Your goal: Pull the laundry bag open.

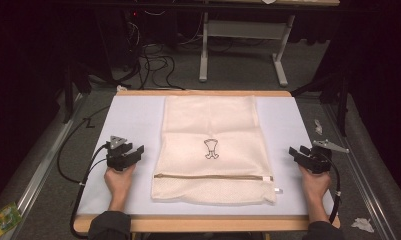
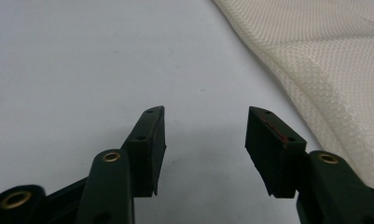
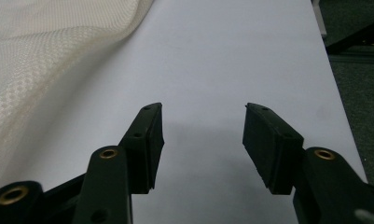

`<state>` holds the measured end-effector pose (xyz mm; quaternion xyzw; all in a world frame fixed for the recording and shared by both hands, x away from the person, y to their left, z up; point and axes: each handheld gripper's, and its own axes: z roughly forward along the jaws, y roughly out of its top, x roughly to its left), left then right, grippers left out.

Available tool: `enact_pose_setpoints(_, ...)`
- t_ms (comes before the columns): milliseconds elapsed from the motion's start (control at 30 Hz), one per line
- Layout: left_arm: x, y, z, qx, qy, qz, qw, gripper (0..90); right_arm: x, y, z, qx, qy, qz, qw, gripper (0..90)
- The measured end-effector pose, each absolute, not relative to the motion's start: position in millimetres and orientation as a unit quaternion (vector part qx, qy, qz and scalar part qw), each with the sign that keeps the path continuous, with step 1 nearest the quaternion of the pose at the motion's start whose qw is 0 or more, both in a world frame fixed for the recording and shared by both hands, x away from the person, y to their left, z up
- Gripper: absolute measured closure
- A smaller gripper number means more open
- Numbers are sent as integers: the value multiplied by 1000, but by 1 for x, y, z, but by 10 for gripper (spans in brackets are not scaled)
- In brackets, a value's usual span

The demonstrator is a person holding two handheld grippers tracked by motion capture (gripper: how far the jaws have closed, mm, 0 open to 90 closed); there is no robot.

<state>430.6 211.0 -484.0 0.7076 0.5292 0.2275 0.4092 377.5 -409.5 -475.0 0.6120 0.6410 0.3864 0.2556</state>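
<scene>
Centre of the high view: mesh laundry bag (image 1: 212,150) lies flat on the worktop (image 1: 133,120), long side running up the frame, zipper (image 1: 213,177) across its lower part and zipped shut as far as I can see (pull tab sits at the right end, near the lower-right corner of the bag). Small printed logo mid-bag. No bulge, so it looks empty, though I can't see inside.

Left gripper (image 1: 130,154) rests left of the bag, lower-left of frame, apart from the fabric. Fingers (image 2: 149,140) spread wide, nothing between them, bare worktop ahead and the bag's edge at the upper right of the left gripper view.

Right gripper (image 1: 300,152) mirrors it at the right edge of the worktop, also clear of the bag. Fingers (image 3: 147,142) wide apart, holding nothing; bag edge upper left in the right gripper view.

Judgement: both hands off and parked either side. Either the bag work is finished or not begun; no grasp in progress, bag untouched right now
</scene>
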Motion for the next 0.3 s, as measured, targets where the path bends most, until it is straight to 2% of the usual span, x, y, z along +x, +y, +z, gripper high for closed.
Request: enact_pose_setpoints(300, 431, 211, -485, 709, 528, 223, 411, 448, 380, -407, -476, 611, 651, 369, 259, 412)
